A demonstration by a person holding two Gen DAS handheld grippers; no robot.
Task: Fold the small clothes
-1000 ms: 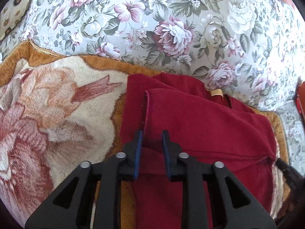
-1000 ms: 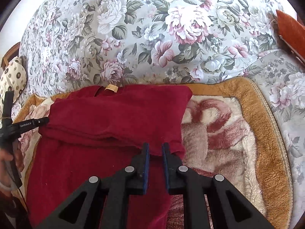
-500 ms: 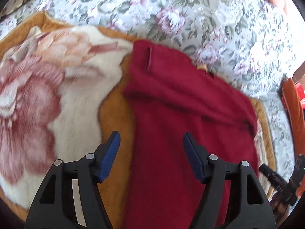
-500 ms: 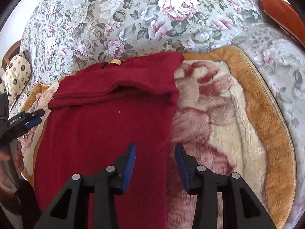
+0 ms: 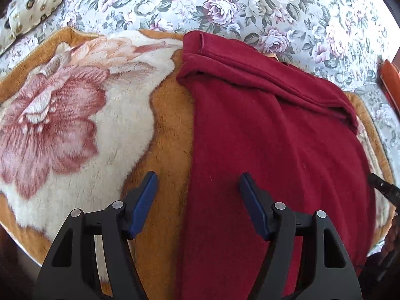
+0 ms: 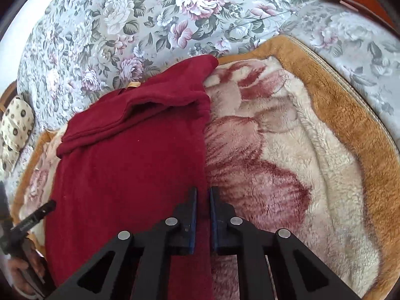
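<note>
A dark red garment (image 5: 275,137) lies flat on a plush blanket (image 5: 75,112), its far end folded over toward me. My left gripper (image 5: 198,177) hangs open over the garment's left edge, one finger above the blanket, the other above the cloth. In the right wrist view the garment (image 6: 130,162) runs down the left half. My right gripper (image 6: 203,191) is closing, its jaws nearly together on the garment's right edge, with red cloth pinched between the pads.
The blanket (image 6: 275,150) rests on a floral cover (image 5: 225,5). A patterned cushion (image 5: 32,2) lies far left. An orange-brown object (image 5: 390,82) sits at the far right. A hand (image 6: 22,267) holds the left gripper at the lower left of the right wrist view.
Both grippers let go of the folded far end and drew back along the garment's sides. The left one opened wide; the right one opened, then closed on the right edge.
</note>
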